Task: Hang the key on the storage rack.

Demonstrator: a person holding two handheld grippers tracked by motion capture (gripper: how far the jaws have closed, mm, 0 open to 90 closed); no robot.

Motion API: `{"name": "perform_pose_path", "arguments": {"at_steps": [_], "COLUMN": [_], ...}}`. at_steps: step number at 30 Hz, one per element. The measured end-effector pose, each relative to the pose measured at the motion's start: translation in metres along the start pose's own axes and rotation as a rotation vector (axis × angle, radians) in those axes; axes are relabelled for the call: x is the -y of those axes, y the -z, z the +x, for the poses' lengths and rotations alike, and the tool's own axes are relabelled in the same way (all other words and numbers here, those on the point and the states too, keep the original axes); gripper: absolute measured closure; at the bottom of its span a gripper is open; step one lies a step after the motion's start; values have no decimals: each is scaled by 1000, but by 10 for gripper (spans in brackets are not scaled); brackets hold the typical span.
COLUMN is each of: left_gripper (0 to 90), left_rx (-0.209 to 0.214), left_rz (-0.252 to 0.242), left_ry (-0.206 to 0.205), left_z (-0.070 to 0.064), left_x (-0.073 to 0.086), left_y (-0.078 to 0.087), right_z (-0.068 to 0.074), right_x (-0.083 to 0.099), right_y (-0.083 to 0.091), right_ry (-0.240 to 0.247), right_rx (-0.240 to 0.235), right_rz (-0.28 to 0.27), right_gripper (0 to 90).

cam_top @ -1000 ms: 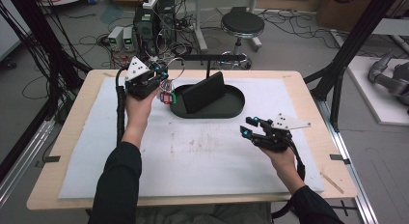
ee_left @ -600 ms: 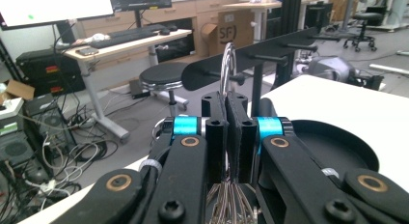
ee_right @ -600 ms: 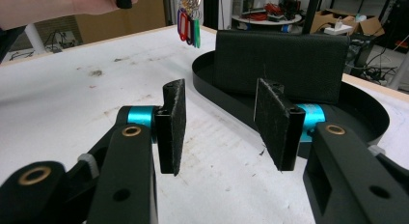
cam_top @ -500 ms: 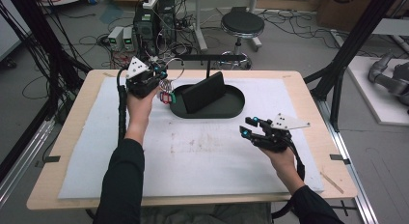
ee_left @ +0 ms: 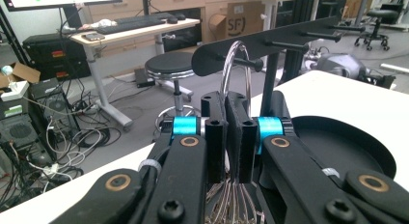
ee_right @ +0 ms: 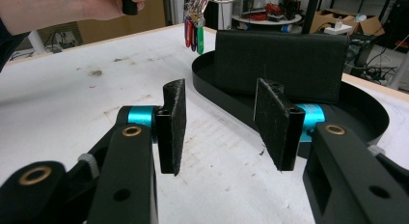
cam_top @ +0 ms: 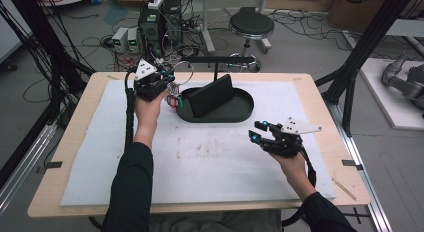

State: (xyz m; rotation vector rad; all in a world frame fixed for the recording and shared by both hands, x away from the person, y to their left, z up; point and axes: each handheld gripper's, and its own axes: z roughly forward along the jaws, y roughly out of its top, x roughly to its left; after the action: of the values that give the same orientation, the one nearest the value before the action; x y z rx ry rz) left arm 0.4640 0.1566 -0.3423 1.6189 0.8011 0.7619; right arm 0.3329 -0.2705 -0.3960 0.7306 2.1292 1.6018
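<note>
So the left gripper (cam_top: 167,87) is up around 11 o'clock on the table (cam_top: 75,142), jaws clenched on a big clear key ring (ee_left: 236,64); in the left gripper view the ring loops up out of the jaws and sits right at one of the pegs of the black hook rack (ee_left: 270,43), though I can't tell if it's actually on the peg or just touching it; a bunch of keys with red, blue and green tags (ee_right: 194,31) dangles below that hand, just off the 9 o'clock edge of the black oval tray (cam_top: 240,112); inside the tray a black wallet (cam_top: 210,96) stands on edge, leaning a bit; the rack's post rises right behind the tray at its 12 o'clock side; the right gripper (cam_top: 260,131) is well apart from all that, around 4 o'clock on the white mat (cam_top: 210,167), jaws released and wide open with nothing between them, pointed toward the tray.
</note>
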Motion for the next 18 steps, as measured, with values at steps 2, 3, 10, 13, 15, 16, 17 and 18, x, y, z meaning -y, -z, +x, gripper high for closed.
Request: {"name": "perform_pose_path", "arguments": {"at_steps": [2,3,10,13,15,16,17,18], "left_gripper": [863,863,857,854,838,821,821,781], "left_rx": [-9,-9,-29,-38,-45,-45,-54,-60], "left_rz": [1,16,59,67,72,72,68,67], "left_ry": [-3,2,-22,-18,-2,-2,9,18], "left_z": [-1,-1,-5,-5,-4,-4,-3,-3], "left_x": [0,0,-3,-2,1,1,1,1], "left_y": [-2,-3,-12,-15,-18,-18,-18,-18], "right_z": [-1,0,0,-1,-1,-1,-1,-2], "right_x": [0,0,0,1,1,1,1,1], "right_y": [0,0,0,1,2,2,2,2], "right_ry": [4,5,-2,-2,-3,-3,-7,-7], "right_rx": [0,1,-3,-2,1,1,0,-1], "right_rz": [1,1,3,2,4,4,2,0], "right_gripper": [561,561,561,561,561,561,561,561]}}
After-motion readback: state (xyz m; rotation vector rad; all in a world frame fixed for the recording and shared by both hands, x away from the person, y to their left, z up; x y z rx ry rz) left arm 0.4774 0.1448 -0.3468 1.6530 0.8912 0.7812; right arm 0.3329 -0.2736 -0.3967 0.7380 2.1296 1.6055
